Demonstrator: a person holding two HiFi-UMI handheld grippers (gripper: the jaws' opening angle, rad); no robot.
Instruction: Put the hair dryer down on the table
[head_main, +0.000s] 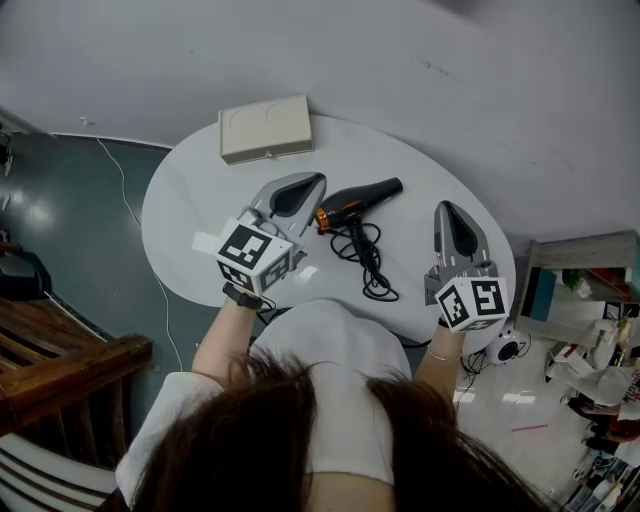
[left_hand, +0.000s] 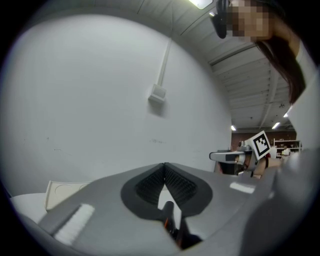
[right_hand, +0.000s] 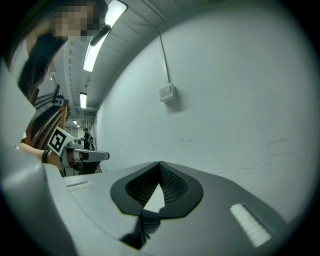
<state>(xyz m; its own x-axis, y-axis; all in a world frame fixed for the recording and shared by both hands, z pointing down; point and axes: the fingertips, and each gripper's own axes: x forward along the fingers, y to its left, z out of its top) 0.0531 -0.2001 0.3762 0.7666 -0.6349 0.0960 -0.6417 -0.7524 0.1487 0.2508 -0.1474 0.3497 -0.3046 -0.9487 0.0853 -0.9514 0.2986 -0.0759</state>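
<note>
As the grey left gripper (head_main: 318, 180) and right gripper (head_main: 445, 207) hover with jaws pressed together and empty, the black hair dryer (head_main: 358, 203) with an orange ring lies on the round white table (head_main: 200, 200) between them, barrel crosswise, its orange end just beside the left gripper.

The table (head_main: 190, 215) is white, with a rounded edge, and its far side is close to a pale wall. A flat beige box (head_main: 266, 128) lies at the far edge, partly over the rim. Near the middle lies a black hair dryer (head_main: 358, 198) on its side, with an orange ring at one end. Its black cord (head_main: 370, 262) rests in loose loops on the tabletop, toward the near edge.
</note>
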